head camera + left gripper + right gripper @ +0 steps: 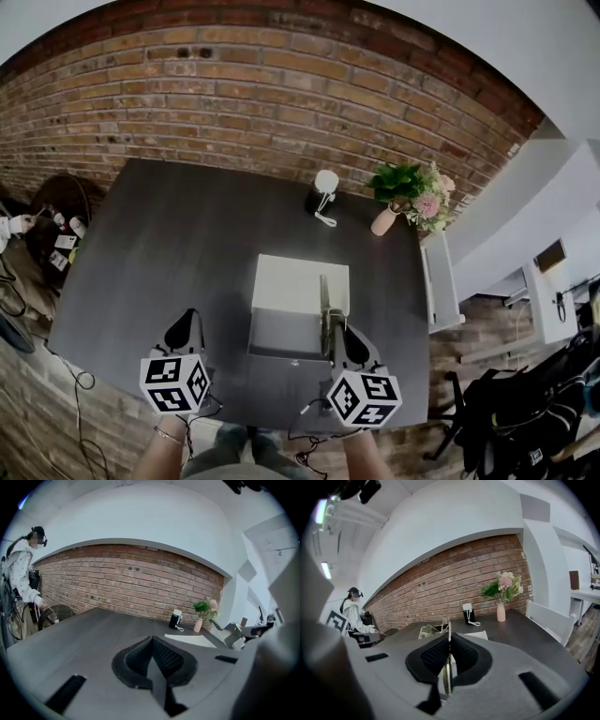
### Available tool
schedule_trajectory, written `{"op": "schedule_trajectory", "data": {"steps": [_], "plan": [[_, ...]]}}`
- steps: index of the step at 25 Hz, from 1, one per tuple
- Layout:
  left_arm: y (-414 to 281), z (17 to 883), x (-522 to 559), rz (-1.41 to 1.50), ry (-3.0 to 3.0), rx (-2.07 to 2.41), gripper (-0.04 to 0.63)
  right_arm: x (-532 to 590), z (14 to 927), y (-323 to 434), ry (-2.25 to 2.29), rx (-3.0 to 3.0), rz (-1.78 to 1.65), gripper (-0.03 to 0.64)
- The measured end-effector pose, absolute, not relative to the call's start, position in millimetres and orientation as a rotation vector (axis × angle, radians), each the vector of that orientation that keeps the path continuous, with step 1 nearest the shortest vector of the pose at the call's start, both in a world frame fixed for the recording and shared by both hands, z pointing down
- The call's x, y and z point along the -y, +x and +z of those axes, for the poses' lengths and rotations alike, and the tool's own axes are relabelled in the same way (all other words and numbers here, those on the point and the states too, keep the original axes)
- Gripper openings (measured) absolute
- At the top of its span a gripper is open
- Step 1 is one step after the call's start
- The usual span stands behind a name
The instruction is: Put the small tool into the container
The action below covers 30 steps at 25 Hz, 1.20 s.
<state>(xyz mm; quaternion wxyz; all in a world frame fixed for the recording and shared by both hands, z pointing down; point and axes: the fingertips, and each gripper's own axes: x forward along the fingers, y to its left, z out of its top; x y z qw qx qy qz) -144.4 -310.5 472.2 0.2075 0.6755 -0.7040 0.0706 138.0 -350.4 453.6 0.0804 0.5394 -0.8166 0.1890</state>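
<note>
A flat white container [302, 281] with a grey front part lies on the dark table [178, 244], near its front middle. My right gripper [337, 333] is at the container's right front corner, shut on a thin metal tool [324, 302] that points away from me over the container's right side. In the right gripper view the tool [448, 667] stands upright, pinched between the closed jaws of the right gripper [449, 641]. My left gripper [187, 321] hovers left of the container, apart from it. The left gripper [152, 643] is shut with nothing in it.
A black-and-white device with a white cable [323, 195] and a vase of flowers [403, 192] stand at the table's far edge by the brick wall. A white chair [441, 281] is at the table's right side. A person [21, 569] stands off to the left.
</note>
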Motion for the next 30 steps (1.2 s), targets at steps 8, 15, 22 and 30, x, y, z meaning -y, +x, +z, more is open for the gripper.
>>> {"op": "schedule_trajectory", "data": {"steps": [8, 15, 22, 30], "plan": [[-162, 505, 298, 0.227, 1.794, 1.985, 0.002, 361, 477, 115, 1.372, 2.509, 0.487, 0.008], [-172, 522, 288, 0.22, 1.739, 2.001, 0.002, 359, 488, 90, 1.005, 2.573, 0.336, 0.008], [-183, 536, 276, 0.215, 1.69, 2.022, 0.002, 347, 507, 70, 0.689, 2.572, 0.168, 0.008], [-191, 550, 265, 0.212, 1.643, 2.038, 0.002, 337, 518, 59, 0.433, 2.537, -0.012, 0.009]]}}
